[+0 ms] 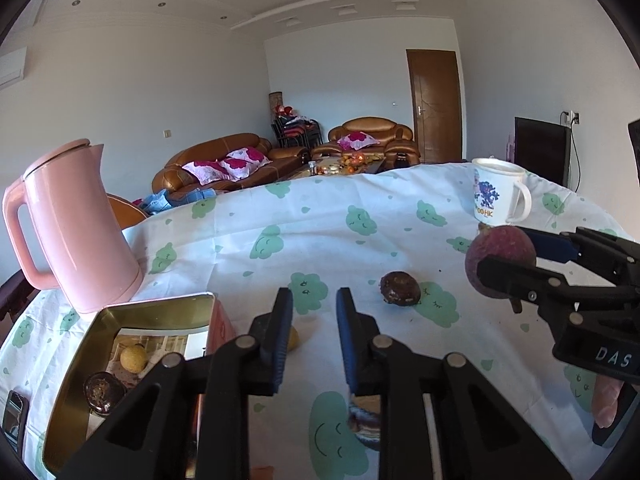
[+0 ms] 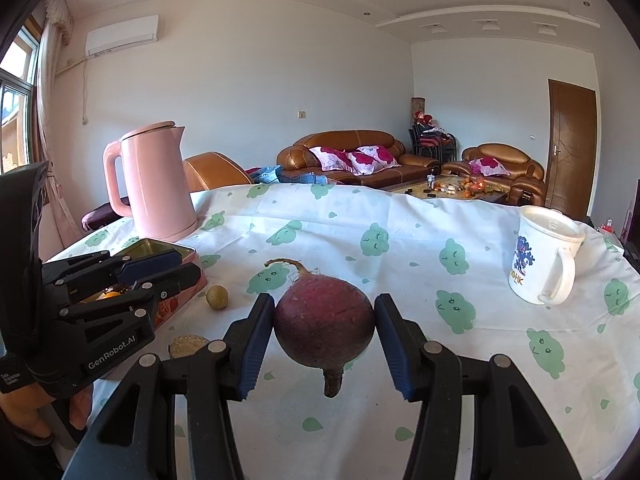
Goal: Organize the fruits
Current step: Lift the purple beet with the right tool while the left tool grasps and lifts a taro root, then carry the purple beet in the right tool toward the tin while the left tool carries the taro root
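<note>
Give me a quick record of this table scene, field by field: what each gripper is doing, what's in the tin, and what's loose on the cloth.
right gripper: shut on a round purple-red fruit, held above the cloth
left gripper: shut, nothing between its fingers
tin: open, near the pink kettle; one yellow fruit and one dark fruit inside
loose on tablecloth: dark wrinkled fruit, small yellow fruit beside the tin
mug: white, upright, far right side

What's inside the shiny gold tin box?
Inside the tin box sit a small yellow fruit and a dark wrinkled fruit. The left hand-held gripper covers its near right corner, so more may hide there.
</note>
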### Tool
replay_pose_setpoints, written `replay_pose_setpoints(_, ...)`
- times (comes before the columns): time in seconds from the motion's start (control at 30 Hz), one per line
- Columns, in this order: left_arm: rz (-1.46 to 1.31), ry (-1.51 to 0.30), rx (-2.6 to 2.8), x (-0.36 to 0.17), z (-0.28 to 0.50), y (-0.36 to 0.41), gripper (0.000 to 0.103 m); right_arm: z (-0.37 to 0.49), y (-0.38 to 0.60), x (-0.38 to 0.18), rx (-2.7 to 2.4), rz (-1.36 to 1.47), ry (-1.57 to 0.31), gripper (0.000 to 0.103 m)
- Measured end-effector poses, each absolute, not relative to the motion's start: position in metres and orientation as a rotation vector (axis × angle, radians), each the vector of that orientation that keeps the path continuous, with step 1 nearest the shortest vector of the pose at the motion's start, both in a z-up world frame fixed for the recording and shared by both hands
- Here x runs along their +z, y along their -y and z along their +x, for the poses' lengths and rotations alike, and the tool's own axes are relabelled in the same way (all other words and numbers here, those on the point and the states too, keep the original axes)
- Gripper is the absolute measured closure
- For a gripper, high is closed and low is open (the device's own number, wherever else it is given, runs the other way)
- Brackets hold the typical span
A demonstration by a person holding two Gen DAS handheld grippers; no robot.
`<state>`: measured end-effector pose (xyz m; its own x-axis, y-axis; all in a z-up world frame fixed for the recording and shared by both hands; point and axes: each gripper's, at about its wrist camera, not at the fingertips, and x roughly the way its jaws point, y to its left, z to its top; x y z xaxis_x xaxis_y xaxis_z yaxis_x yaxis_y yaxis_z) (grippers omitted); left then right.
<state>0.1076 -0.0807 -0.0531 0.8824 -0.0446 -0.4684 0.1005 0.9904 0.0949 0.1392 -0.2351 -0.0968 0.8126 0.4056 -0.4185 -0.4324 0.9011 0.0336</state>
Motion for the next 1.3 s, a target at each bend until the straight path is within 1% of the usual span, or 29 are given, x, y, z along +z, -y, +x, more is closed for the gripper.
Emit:
replay_pose_setpoints(0.03, 0.107, -0.493, -0.080, -0.054, 0.109, 0.079, 0.063, 0.139, 0.236, -0.097, 0.448, -0.062, -0.431, 0.049)
replay_pose_setpoints(0.07, 0.096, -0.498, -0.079, -0.054, 0.109, 0.077, 0.045, 0.139, 0.236, -0.097, 0.449, -0.060, -0.428, 0.049)
replay_pose_setpoints(0.13, 0.081, -0.492, -0.075, -0.054, 0.105, 0.073, 0.026, 0.139, 0.237, -0.097, 0.453, -0.052, -0.425, 0.049)
replay_pose_setpoints(0.6, 0.197, -0.666, -0.193, -0.074, 0.098, 0.100, 0.027, 0.113, 0.250, -0.094, 0.441, -0.028, -0.389, 0.049)
replay_pose_setpoints(0.63, 0.199, -0.680, -0.192, -0.075, 0.100, 0.100, 0.029, 0.114, 0.251, -0.094, 0.442, -0.026, -0.393, 0.049)
replay_pose_setpoints(0.7, 0.194, -0.703, -0.201, -0.078, 0.103, 0.100, 0.039, 0.115, 0.251, -0.094, 0.447, -0.023, -0.399, 0.049)
replay_pose_setpoints(0.73, 0.193, -0.720, -0.211, -0.080, 0.105, 0.100, 0.053, 0.116, 0.251, -0.094, 0.448, -0.022, -0.400, 0.049)
replay_pose_setpoints(0.77, 0.188, -0.735, -0.231, -0.082, 0.107, 0.101, 0.061, 0.116, 0.250, -0.094, 0.449, -0.022, -0.403, 0.049)
replay_pose_setpoints(0.97, 0.169, -0.728, -0.234, -0.081, 0.105, 0.098, 0.062, 0.117, 0.251, -0.095, 0.447, -0.023, -0.399, 0.049)
replay_pose_setpoints(1.3, 0.124, -0.630, -0.225, -0.068, 0.090, 0.090, 0.062, 0.106, 0.249, -0.092, 0.426, -0.041, -0.350, 0.049)
